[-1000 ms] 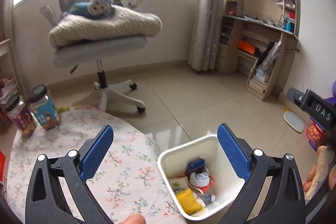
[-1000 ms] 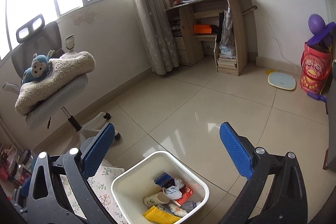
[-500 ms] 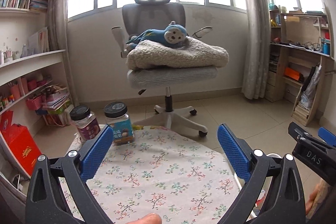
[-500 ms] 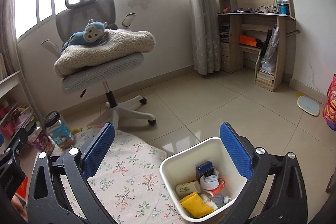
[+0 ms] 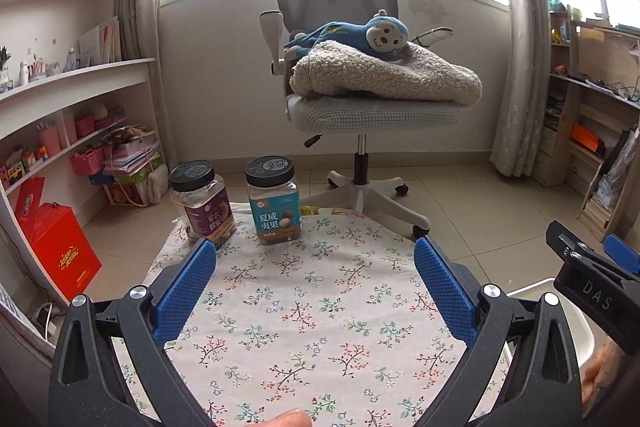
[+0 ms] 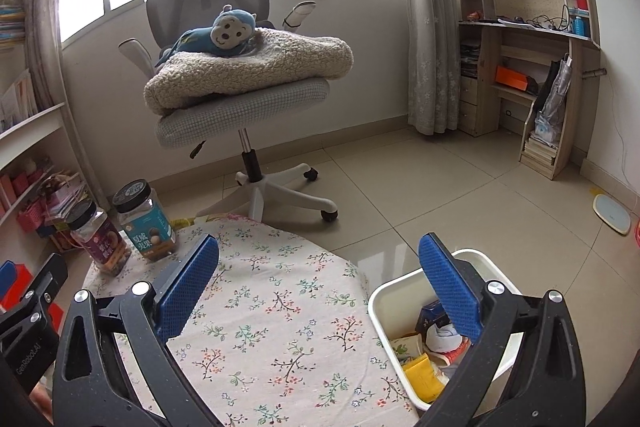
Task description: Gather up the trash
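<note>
Here, both tools hover above the round table with the floral cloth [image 5: 304,307]. The left gripper [image 5: 314,291] and the right gripper [image 6: 318,291] each have their fingers spread wide, grasping nothing. The trash lies in the white bin [image 6: 384,297] just beside the table's right edge, under the right gripper. No loose litter shows on the cloth. Risk: two jars [image 5: 274,199] stand at the far edge; a sweeping reach could topple them, or they could be mistaken for trash.
</note>
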